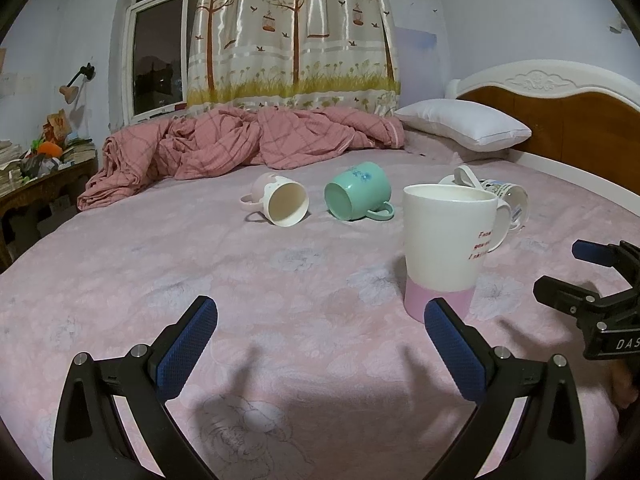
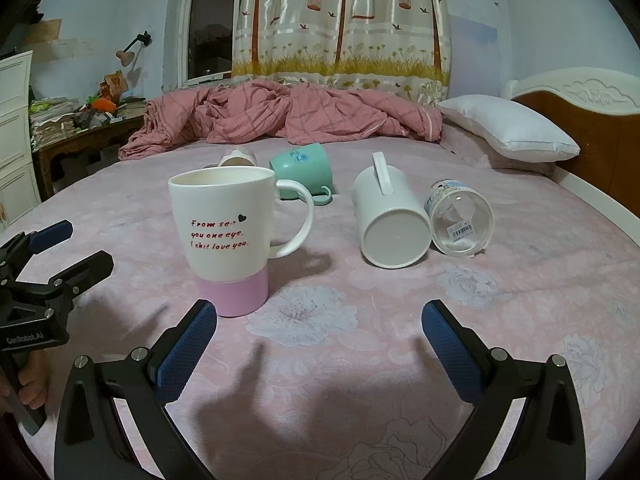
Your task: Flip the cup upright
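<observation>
Hidden: small pink-white mug mostly behind upright pink-base mug.
Count: 5 cups, 1 upright, 4 tipped.
Grippers: left gripper & right gripper wide apart, holding nothing.

Right view: small cream cup mostly hidden behind upright mug; glass cup label unreadable.

On the bed the lettered mug stands upright, nearest. Right of it lie a mug on its side and, touching it, a glass. Behind — two more mugs, one right of the other, both tipped over — then the quilt.
</observation>
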{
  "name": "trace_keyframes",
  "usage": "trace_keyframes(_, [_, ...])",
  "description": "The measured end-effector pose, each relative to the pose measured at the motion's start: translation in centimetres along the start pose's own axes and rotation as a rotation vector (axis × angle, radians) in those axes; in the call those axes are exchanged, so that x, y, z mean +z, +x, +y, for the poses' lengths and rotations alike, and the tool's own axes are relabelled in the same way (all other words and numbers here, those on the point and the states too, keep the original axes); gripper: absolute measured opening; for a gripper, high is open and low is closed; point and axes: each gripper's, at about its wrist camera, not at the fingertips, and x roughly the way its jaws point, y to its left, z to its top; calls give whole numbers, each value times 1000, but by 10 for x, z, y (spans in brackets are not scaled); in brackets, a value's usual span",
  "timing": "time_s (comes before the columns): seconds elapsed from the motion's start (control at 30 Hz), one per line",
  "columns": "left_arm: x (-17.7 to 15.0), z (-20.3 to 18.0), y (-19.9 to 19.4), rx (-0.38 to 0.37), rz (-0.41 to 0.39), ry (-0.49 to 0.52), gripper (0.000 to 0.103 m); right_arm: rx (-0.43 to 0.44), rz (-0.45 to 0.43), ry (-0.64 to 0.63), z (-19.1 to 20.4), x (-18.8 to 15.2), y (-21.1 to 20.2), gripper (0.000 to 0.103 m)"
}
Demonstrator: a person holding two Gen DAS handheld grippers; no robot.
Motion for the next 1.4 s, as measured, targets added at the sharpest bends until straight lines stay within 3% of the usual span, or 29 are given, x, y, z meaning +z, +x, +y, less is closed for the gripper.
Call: trace_keyframes(1.4, [-4,7,1,1,10,-11,103,-1,6,-3,-2,0,0,103])
